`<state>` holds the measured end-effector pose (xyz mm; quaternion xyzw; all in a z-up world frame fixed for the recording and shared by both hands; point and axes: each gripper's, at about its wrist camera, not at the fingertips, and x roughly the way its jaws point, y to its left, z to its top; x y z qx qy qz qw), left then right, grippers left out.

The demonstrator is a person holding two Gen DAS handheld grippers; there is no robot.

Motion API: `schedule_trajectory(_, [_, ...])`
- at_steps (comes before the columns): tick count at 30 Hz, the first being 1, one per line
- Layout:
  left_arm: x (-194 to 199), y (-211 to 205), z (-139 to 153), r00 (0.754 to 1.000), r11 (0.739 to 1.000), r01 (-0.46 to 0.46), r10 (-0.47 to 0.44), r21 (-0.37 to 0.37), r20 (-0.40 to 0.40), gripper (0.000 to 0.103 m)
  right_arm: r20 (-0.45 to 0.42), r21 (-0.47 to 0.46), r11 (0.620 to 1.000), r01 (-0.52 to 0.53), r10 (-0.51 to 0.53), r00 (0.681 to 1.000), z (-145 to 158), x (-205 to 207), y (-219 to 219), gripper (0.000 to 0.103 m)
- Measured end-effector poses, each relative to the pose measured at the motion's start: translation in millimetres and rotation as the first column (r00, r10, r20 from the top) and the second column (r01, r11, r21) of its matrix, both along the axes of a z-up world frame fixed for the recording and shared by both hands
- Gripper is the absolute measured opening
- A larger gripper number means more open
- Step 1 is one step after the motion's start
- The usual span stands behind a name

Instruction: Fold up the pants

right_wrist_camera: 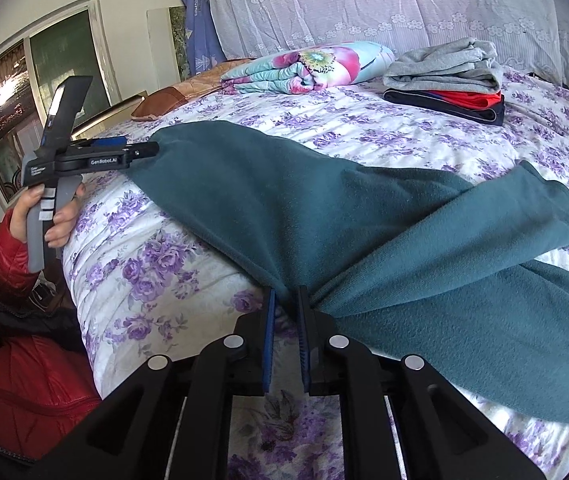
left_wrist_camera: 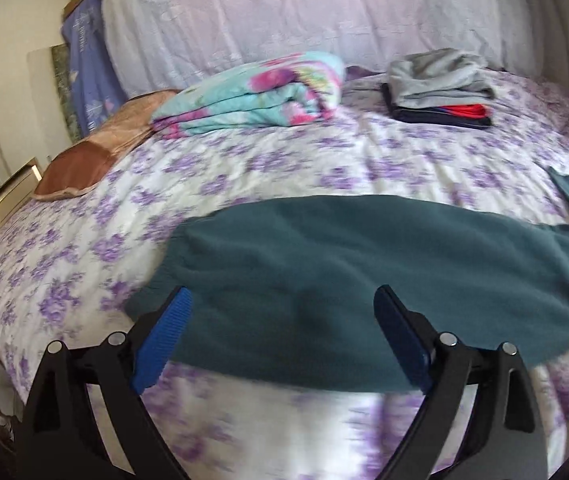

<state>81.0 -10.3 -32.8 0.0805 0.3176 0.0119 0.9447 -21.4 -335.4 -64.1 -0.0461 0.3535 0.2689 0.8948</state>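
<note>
Two grippers at work: left gripper [left_wrist_camera: 282,312] spread wide over the teal pants [left_wrist_camera: 364,272], nothing between its pads, hovering at the waist end; right gripper [right_wrist_camera: 285,312] nearly closed, pinching a bunched fold of the pants [right_wrist_camera: 364,248]. One pair, lying across the flowered bedspread [right_wrist_camera: 164,272]. Farther back, one folded quilt [right_wrist_camera: 308,66] and one clothes stack [right_wrist_camera: 448,80].

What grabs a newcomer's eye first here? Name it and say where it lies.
The teal pants sprawl across the near edge of the purple-flowered bedspread, bunched where the right gripper pinches them. The left gripper hangs wide open over the cloth's near edge. Farther back lie a bright floral quilt and a stack of folded clothes.
</note>
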Motion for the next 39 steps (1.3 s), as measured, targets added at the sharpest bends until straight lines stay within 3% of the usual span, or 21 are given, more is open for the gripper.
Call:
schedule_trajectory(9, [1, -46, -19, 0.996, 0.997, 0.066, -0.064, 0.038, -0.057, 0.092, 0.023, 0.006, 1.000, 0.000, 0.000, 1.000, 3, -3, 0, 0.032])
schedule_trajectory(23, [0, -57, -28, 0.997, 0.995, 0.057, -0.053, 0.076, -0.055, 0.094, 0.025, 0.005, 1.000, -0.001, 0.001, 1.000, 3, -4, 1, 0.037])
schedule_trajectory(27, [-1, -58, -27, 0.997, 0.995, 0.062, -0.058, 0.080, -0.052, 0.094, 0.036, 0.003, 1.000, -0.001, 0.001, 0.999, 4, -5, 2, 0.045])
schedule_trajectory(35, [-6, -75, -22, 0.993, 0.991, 0.106, -0.102, 0.077, -0.054, 0.094, 0.044, 0.011, 1.000, -0.003, 0.002, 0.999, 5, -6, 4, 0.049])
schedule_trajectory(39, [-8, -89, -19, 0.987, 0.987, 0.154, -0.151, 0.052, -0.063, 0.094, 0.061, 0.032, 0.999, 0.002, -0.004, 0.998, 12, -14, -2, 0.065])
